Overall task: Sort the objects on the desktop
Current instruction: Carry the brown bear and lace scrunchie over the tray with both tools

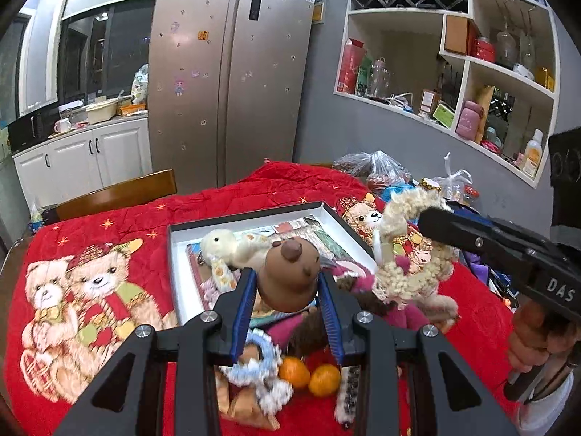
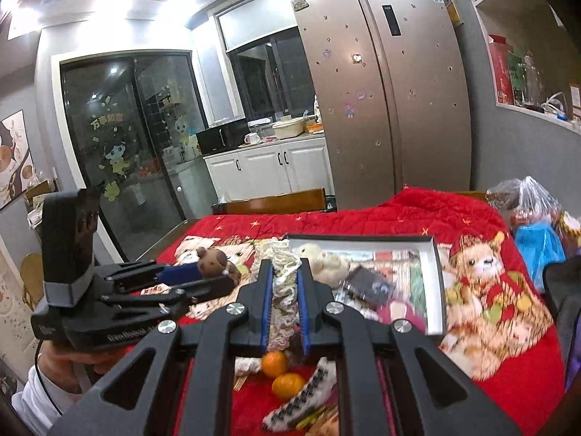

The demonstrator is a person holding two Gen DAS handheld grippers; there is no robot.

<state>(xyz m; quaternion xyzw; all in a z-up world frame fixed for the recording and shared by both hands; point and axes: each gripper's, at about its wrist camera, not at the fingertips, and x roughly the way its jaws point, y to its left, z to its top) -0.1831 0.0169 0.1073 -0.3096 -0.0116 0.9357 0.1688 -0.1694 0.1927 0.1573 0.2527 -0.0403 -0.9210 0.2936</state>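
Observation:
In the left wrist view my left gripper (image 1: pixel 287 285) is shut on a brown plush toy (image 1: pixel 290 272), held above the near edge of a black-rimmed white box (image 1: pixel 174 239). To its right, my right gripper (image 1: pixel 426 223) carries a cream fuzzy scrunchie (image 1: pixel 410 272) hanging in the air. The right wrist view shows the right gripper (image 2: pixel 285 287) shut on that cream scrunchie (image 2: pixel 283 301), and the left gripper (image 2: pixel 214 274) with the brown plush toy (image 2: pixel 218 259) off to the left. A white plush (image 2: pixel 321 258) lies inside the box (image 2: pixel 437 283).
Two oranges (image 1: pixel 294 372) (image 1: pixel 325 379), a blue-white scrunchie (image 1: pixel 263 359) and a black-and-white checked scrunchie (image 2: pixel 308 392) lie on the red bear-print blanket (image 1: pixel 109 218) below the grippers. Plastic bags (image 1: pixel 377 172) crowd the far right. A wooden chair back (image 1: pixel 116 192) stands behind the table.

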